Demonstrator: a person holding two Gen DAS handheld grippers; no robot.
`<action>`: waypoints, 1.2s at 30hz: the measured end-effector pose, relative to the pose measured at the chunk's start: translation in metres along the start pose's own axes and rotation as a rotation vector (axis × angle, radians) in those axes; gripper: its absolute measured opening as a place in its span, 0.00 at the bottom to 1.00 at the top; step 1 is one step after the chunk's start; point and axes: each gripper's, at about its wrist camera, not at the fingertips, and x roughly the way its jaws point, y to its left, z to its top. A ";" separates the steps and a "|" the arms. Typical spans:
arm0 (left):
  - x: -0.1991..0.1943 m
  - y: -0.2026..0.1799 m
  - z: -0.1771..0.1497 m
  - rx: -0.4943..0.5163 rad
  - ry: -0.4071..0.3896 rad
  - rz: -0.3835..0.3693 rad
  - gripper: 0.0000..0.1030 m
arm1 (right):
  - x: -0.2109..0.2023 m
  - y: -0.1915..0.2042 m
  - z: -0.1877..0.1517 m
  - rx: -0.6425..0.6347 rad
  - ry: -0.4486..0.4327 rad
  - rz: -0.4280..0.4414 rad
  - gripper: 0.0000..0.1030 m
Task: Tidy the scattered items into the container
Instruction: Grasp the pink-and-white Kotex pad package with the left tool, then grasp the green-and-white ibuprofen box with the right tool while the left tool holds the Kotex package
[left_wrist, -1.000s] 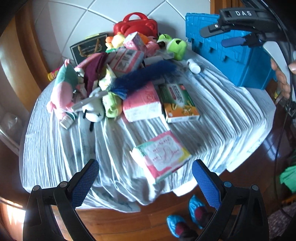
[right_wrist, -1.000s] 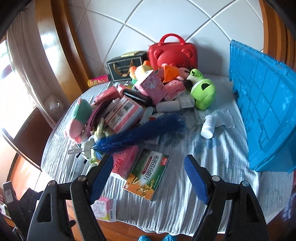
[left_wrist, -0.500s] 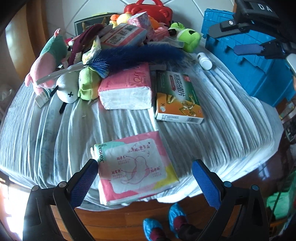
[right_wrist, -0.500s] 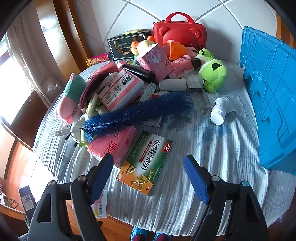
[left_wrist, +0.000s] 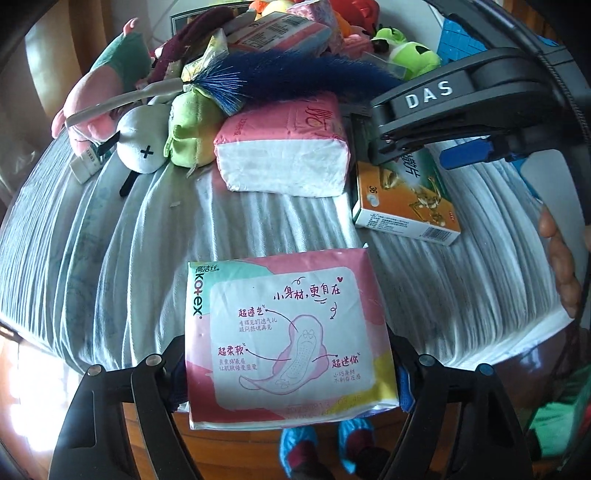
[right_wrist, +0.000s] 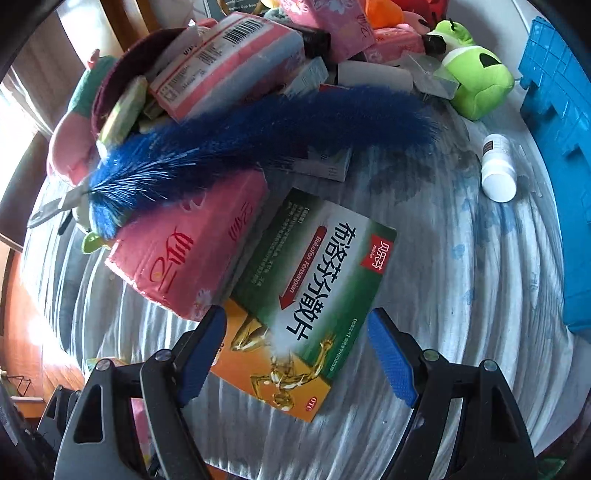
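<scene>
the left gripper (left_wrist: 291, 373) has its fingers against both sides of the pink pad pack (left_wrist: 288, 339) at the table edge (left_wrist: 480, 354); bare cloth lies beyond; the right gripper (right_wrist: 295, 354), fingers spread, straddles the medicine box (right_wrist: 306, 295), crowded by the tissue pack (right_wrist: 184, 247) and blue duster (right_wrist: 258, 144); the blue crate (right_wrist: 561, 166) stands far right.

Right gripper (right_wrist: 295, 354) fingers spread over the medicine box (right_wrist: 306, 295)
</scene>
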 end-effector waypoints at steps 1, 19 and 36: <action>0.000 0.001 0.000 0.008 0.002 -0.008 0.79 | 0.004 0.000 0.000 0.023 0.002 -0.013 0.76; 0.000 0.014 0.000 0.136 -0.001 -0.120 0.81 | 0.043 0.001 0.010 0.250 0.072 -0.137 1.00; -0.037 0.016 0.015 0.189 -0.092 -0.133 0.76 | -0.036 -0.009 -0.023 0.092 -0.137 -0.135 0.86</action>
